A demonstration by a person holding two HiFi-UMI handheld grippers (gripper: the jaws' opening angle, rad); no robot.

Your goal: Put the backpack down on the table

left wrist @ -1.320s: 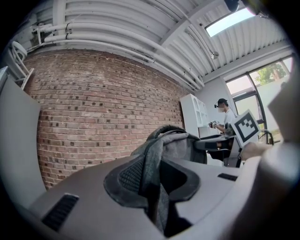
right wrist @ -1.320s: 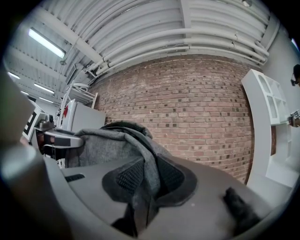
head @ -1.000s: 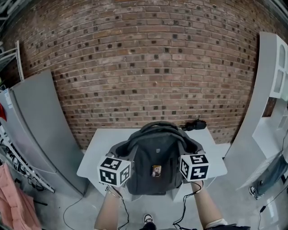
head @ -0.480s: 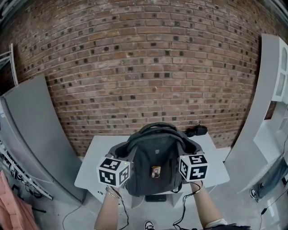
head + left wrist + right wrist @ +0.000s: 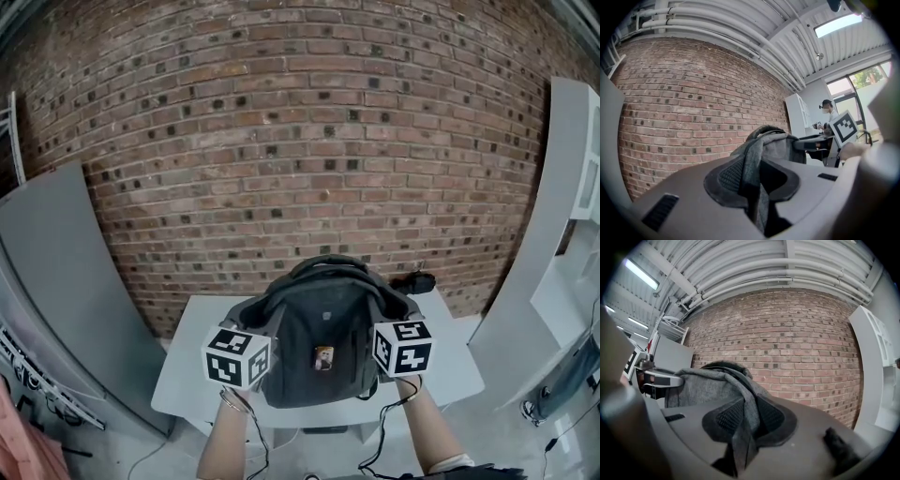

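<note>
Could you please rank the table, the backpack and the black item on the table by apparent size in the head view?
1. Table, widest though partly covered.
2. Backpack, held nearer the camera, so it may look oversized.
3. Black item, clearly smallest.

Each gripper is carrying a white cube printed with black square markers, and the left gripper's cube (image 5: 237, 357) and the right gripper's cube (image 5: 404, 347) are each showing two marked faces in the head view. Thin black cables (image 5: 377, 442) are running from under the cubes beside the bare forearms, and the person is wearing a thin bracelet (image 5: 231, 402) on the left wrist and a pale sleeve (image 5: 451, 464) on the right arm. In their own views, the left gripper (image 5: 754, 180) and the right gripper (image 5: 750, 418) are showing smooth matt grey bodies with small dark rectangular slots (image 5: 660, 212) and rounded dark pads (image 5: 729, 418) with a fine ribbed texture.
</note>
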